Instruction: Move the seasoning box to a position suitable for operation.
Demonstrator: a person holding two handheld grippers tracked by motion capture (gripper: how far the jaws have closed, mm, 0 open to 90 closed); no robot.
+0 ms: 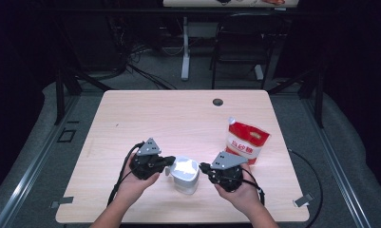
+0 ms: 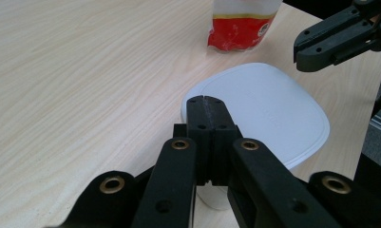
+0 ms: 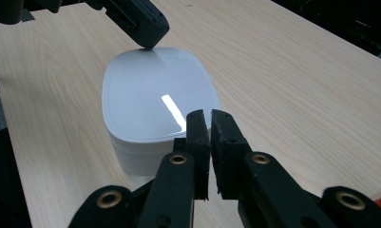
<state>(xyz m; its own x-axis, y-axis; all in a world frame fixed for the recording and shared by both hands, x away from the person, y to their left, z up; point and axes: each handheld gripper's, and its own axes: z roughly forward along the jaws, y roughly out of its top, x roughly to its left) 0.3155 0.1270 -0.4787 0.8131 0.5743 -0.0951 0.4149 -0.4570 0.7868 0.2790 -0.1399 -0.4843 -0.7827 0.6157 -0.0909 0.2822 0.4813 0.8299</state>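
Note:
A white rounded container with a closed lid (image 1: 185, 174) stands near the front middle of the wooden table (image 1: 178, 114). My left gripper (image 1: 168, 166) comes at it from the left; in the left gripper view its jaws (image 2: 206, 102) are pressed together with nothing between them, tips at the lid's (image 2: 269, 109) near edge. From the right, my right gripper (image 1: 202, 167) reaches the lid (image 3: 150, 95); its jaws (image 3: 209, 116) stand almost together with a thin slit and nothing in it. Each gripper also appears in the other's view, the right (image 2: 302, 47) and the left (image 3: 155, 35).
A red and white pouch (image 1: 246, 140) stands upright to the right of the container, close behind my right hand; the left gripper view has it too (image 2: 240, 26). A cable hole (image 1: 217, 102) sits near the table's far edge. A chair (image 1: 245, 42) stands beyond the table.

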